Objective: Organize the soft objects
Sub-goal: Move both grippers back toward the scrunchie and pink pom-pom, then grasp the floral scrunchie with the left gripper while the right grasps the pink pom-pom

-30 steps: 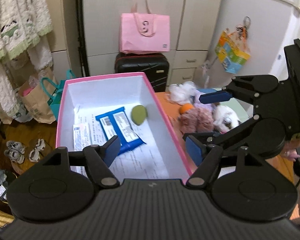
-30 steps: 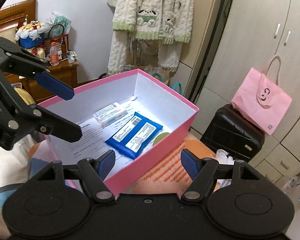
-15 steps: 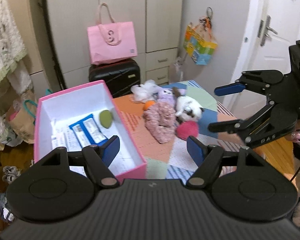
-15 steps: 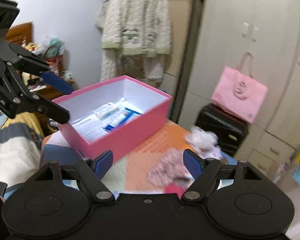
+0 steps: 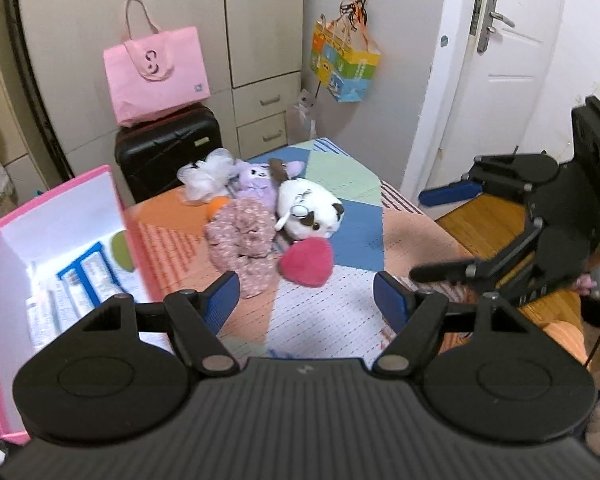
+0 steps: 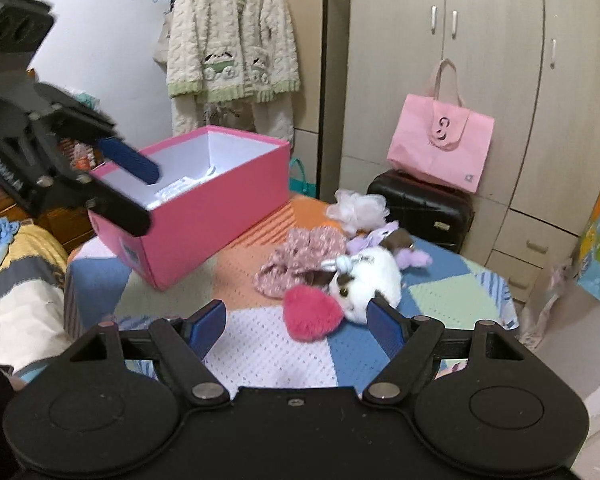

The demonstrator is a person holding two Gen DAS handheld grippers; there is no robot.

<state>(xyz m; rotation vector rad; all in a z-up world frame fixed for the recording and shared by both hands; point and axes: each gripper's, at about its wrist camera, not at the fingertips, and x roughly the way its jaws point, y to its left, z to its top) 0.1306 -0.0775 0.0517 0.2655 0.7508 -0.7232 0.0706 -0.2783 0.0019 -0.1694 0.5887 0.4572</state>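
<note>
A pile of soft things lies on the patchwork table (image 5: 340, 320): a pink heart cushion (image 5: 307, 261) (image 6: 313, 316), a white plush animal (image 5: 310, 211) (image 6: 370, 276), a floral scrunchie (image 5: 242, 242) (image 6: 300, 258), a purple plush (image 5: 256, 178) and a white pouf (image 5: 204, 174) (image 6: 358, 205). The pink box (image 5: 4, 280) (image 6: 204, 204) at the left holds blue packets (image 5: 90, 276) and a green pad (image 5: 120, 246). My left gripper (image 5: 306, 300) is open and empty, just short of the heart. My right gripper (image 6: 296, 326) is open and empty, close behind the heart.
A black suitcase (image 5: 168, 152) with a pink tote (image 5: 156, 70) stands behind the table by the wardrobe. A colourful paper bag (image 5: 344, 64) hangs on the wall beside a white door (image 5: 500, 80). A knit jacket (image 6: 232, 40) hangs at the left.
Both grippers have swung away from the pink box to the right and now face the pile of soft toys. Both stay open and empty.
</note>
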